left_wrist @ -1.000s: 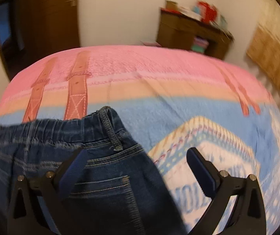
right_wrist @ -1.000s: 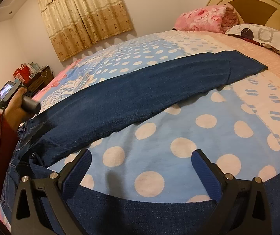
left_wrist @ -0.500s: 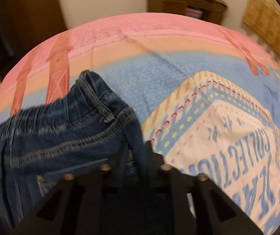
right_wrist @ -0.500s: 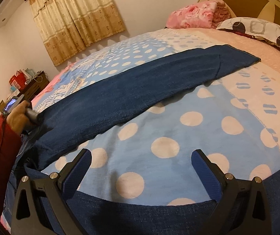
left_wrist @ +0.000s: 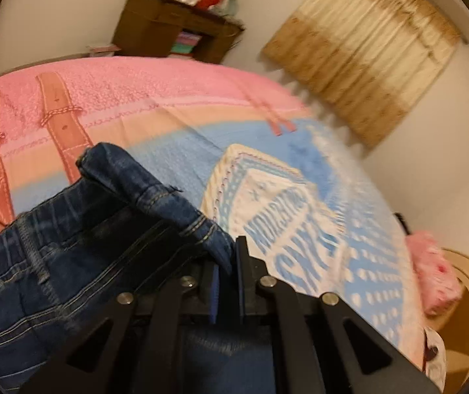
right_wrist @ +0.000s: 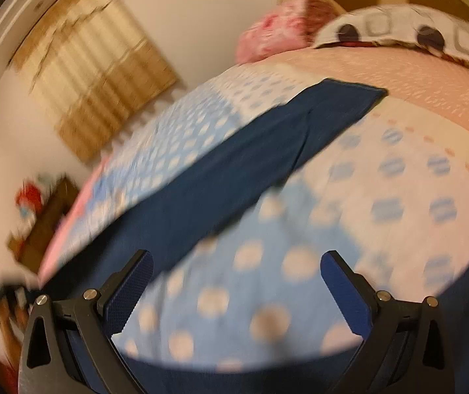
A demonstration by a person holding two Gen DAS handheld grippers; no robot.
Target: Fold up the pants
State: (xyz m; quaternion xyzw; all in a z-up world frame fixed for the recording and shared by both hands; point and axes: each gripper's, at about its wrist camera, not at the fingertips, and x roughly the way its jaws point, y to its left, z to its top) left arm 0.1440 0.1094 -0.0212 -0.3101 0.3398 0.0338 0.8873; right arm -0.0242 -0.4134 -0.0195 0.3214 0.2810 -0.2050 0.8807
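Note:
Dark blue jeans lie spread on the bed. In the left wrist view their waistband (left_wrist: 70,239) is bunched and lifted, and my left gripper (left_wrist: 227,262) is shut on a fold of it. In the right wrist view one long pant leg (right_wrist: 234,164) runs diagonally up to the pillows, its cuff at the upper right. My right gripper (right_wrist: 237,282) is open and empty above the polka-dot bedspread (right_wrist: 382,213), with the other pant leg (right_wrist: 234,381) along the bottom edge beneath it. The right view is motion-blurred.
The bedspread is pink, peach and blue in the left wrist view (left_wrist: 168,98). A brown cabinet (left_wrist: 172,32) stands beyond the bed and a gold curtain (left_wrist: 362,52) hangs on the wall. Pillows (right_wrist: 398,32) lie by the headboard.
My left gripper closed on the jeans' waistband and has lifted and swung it to the right. My right gripper stayed open and has swung, tilting its view toward the pillows.

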